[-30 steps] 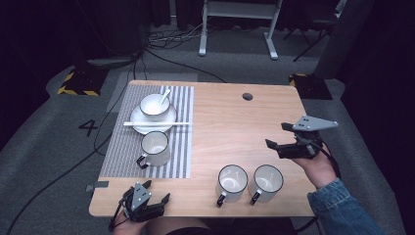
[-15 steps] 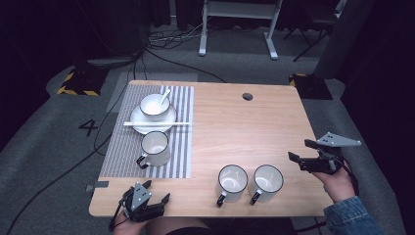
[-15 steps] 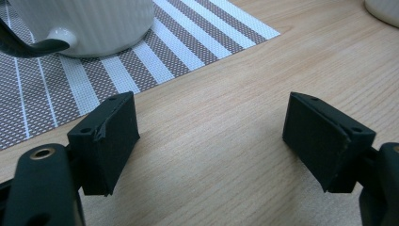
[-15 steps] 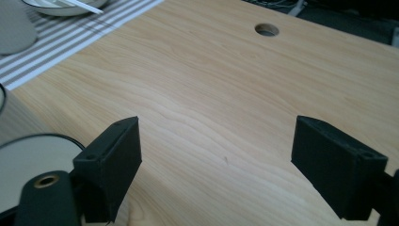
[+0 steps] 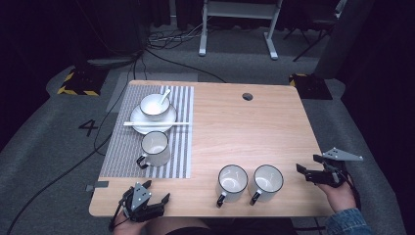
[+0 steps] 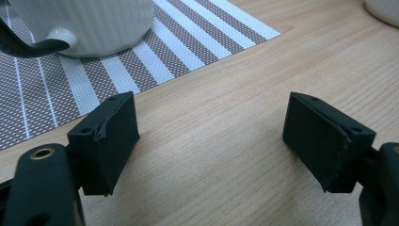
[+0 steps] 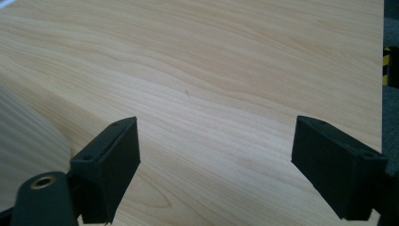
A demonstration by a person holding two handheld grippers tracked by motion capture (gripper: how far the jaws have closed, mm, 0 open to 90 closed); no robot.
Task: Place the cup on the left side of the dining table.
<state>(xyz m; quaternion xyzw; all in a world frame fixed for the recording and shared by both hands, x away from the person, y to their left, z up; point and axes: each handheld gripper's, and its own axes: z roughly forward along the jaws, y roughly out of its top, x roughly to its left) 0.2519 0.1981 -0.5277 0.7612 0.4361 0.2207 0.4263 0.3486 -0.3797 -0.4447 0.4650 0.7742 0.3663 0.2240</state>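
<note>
left gripper (image 5: pixel 155 199): jaws wide apart, empty, at near table edge
right gripper (image 5: pixel 304 172): jaws apart, nothing between (just been opening), at right edge
nearest white enamel mug (image 5: pixel 267 182): on light wooden table (image 5: pixel 244 127), near right gripper, apart

Both grippers black. Right gripper (image 5: pixel 306 171): grey three-cornered plate (image 5: pixel 342 154) on top, denim sleeve (image 5: pixel 346 223) behind. Left gripper (image 5: pixel 156 196): grey plate (image 5: pixel 141 191), thin black cable. Jaw pads rectangular, screw holes visible; brass-ringed hole (image 6: pixel 43 152) beside.

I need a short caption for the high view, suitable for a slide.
Three white mugs, one on a striped placemat beside bowl and plate; two handheld grippers wait at the table's near corners.
</note>
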